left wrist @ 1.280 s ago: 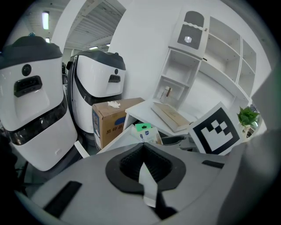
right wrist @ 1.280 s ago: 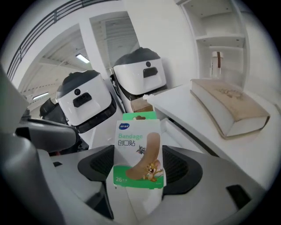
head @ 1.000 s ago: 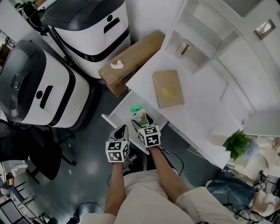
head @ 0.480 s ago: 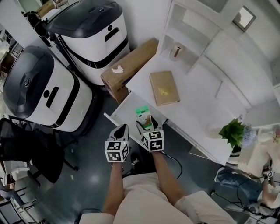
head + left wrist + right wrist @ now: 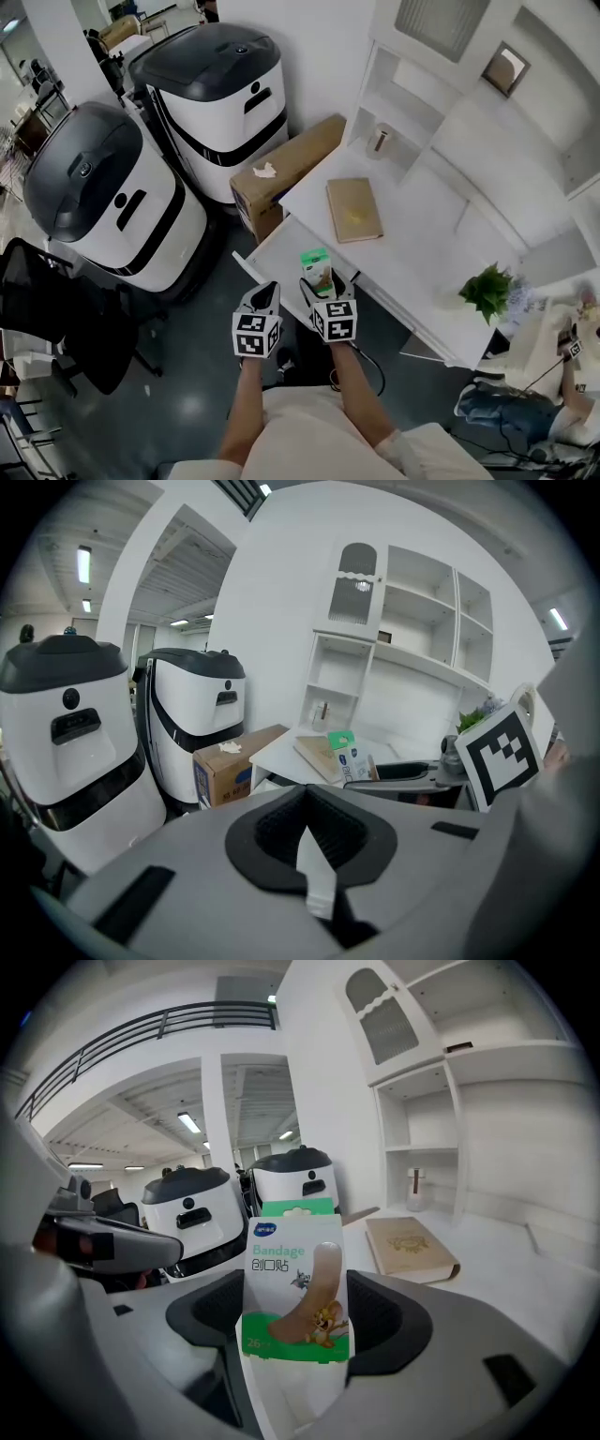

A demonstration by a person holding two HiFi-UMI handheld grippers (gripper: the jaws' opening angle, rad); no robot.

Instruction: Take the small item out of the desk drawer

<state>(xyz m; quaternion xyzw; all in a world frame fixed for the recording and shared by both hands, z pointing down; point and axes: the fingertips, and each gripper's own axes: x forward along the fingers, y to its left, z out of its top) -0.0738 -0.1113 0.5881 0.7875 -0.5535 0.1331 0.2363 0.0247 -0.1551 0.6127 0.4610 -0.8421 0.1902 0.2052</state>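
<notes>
The bandage pack [image 5: 295,1283] stands upright between the jaws of my right gripper [image 5: 298,1340], which are clamped on its lower part. The green top and the printed front face the camera. From the head view the pack [image 5: 316,262] sits over the open drawer [image 5: 277,251], close to the front edge of the desk [image 5: 422,248]. In the right gripper view the book [image 5: 410,1249] on the desk lies at about the same height as the pack, so I judge it is lifted clear of the drawer rather than resting in it.

My left gripper [image 5: 314,850] has its jaws pressed together with nothing between them. It hangs just beside the right one [image 5: 326,286], on the near side of the drawer front. In its view the pack [image 5: 352,757] shows off to the right, held in the other gripper.

I take the step in hand to be the lift-out, with the grasp made and the pack raised. The next move calls for carrying it away from the drawer, probably onto the bare desk near the book [image 5: 354,209], while keeping a firm squeeze so the thin card doesn't slip or bend. The drawer is open, and the left gripper [image 5: 262,302] is free to push it shut.
</notes>
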